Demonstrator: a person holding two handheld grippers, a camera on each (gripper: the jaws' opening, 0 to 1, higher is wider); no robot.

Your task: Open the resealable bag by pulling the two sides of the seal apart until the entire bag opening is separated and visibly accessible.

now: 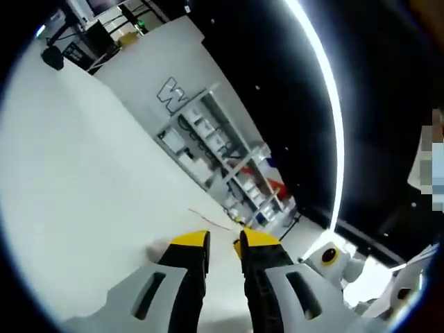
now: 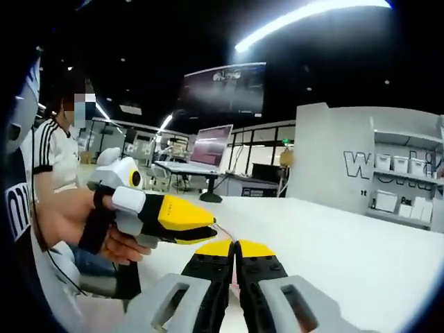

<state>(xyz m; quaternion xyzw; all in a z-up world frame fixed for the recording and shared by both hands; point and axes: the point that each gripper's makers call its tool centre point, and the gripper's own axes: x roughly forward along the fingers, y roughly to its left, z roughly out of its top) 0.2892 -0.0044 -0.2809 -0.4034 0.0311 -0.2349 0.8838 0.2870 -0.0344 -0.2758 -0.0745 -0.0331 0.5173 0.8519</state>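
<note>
At the bottom of the right gripper view, the right gripper is showing its yellow-tipped jaws pressed together, apparently pinching a thin clear edge; the film is too faint to confirm, so the grip is a judgement only. Just beside it, the left gripper is coming in from the left, held in a person's hand, its jaws looking closed and its tip nearly touching the right one's. A fine pale line between the two tips is likely the resealable bag. In the left gripper view, the left gripper is showing a narrow gap between its tips, and a thin line runs away from them across the white table; whether film sits in that gap cannot be told.

Handling estimate: the bag is likely light, limp and slippery, easily slipping from the pads. Best hold is each lip just above the seal, near its middle.

Farther off, a laptop is sitting on a desk, and white shelving with boxes is standing beyond.
</note>
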